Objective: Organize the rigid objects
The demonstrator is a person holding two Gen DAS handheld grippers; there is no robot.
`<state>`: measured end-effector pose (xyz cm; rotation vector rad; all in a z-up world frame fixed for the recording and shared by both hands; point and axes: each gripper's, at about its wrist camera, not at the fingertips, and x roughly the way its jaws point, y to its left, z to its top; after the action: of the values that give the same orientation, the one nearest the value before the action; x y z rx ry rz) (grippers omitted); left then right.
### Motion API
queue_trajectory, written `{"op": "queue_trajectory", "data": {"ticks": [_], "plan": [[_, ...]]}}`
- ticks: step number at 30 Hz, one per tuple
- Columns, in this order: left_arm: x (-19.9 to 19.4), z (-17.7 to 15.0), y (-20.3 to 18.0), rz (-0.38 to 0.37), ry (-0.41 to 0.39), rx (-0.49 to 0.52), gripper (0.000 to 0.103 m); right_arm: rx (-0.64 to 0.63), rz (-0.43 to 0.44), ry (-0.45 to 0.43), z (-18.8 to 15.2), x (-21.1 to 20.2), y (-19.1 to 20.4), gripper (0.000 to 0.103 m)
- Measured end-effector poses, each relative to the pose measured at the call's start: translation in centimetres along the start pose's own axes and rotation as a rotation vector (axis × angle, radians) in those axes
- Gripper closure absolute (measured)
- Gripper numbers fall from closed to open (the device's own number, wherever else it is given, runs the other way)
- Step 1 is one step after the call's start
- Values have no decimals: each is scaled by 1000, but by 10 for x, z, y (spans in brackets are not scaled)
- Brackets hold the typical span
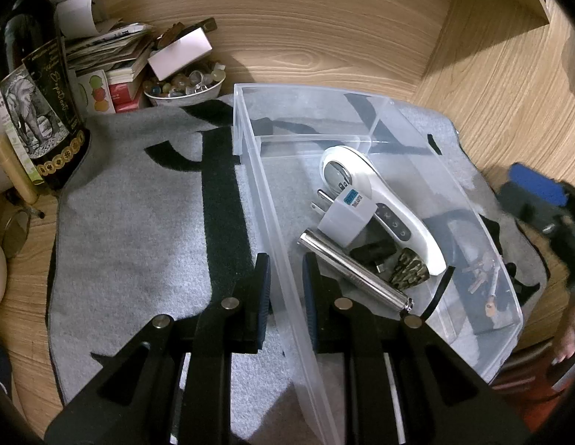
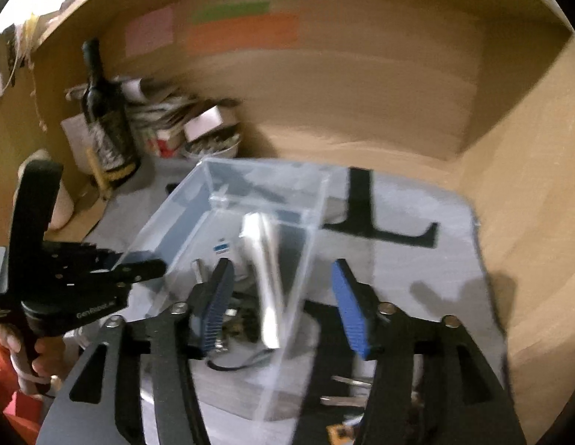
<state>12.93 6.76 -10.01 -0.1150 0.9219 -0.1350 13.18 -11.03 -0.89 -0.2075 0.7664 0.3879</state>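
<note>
Several rigid items already lie in the clear plastic bin (image 1: pixel 361 141) on the grey mat (image 1: pixel 139 204): a white handheld device (image 1: pixel 383 193), a white plug adapter (image 1: pixel 343 218), a silver metal cylinder (image 1: pixel 354 267), a small black piece (image 1: pixel 372 250) and a camouflage-patterned item (image 1: pixel 409 270). By that count the sorting looks well along. What seems left are the keys (image 2: pixel 346 389), lying on the mat outside the bin's 5 o'clock corner in the right wrist view.

The left gripper (image 1: pixel 285 289) straddles the bin's near long wall at 6 o'clock, 1 finger inside and 1 outside, a narrow gap between them; whether the pads press the wall I cannot tell. The right gripper (image 2: pixel 283 311) is spread wide and holds nothing, hovering over the bin's near end with the keys below it at 5 o'clock. That view is blurred.
</note>
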Motion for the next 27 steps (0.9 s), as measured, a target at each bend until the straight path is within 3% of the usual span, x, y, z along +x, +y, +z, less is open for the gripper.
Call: {"op": "queue_trajectory", "data": {"ticks": [10, 12, 14, 27], "plan": [[-1, 0, 0, 1, 2, 8, 86, 75, -179, -26, -18, -38, -46, 43], [-1, 0, 0, 2, 1, 8, 86, 92, -198, -16, -26, -40, -52, 33], [-1, 1, 0, 1, 2, 8, 86, 106, -213, -4, -34, -40, -57, 31], [0, 1, -1, 3, 5, 24, 86, 227, -235, 219, -112, -19, -75, 31]]}}
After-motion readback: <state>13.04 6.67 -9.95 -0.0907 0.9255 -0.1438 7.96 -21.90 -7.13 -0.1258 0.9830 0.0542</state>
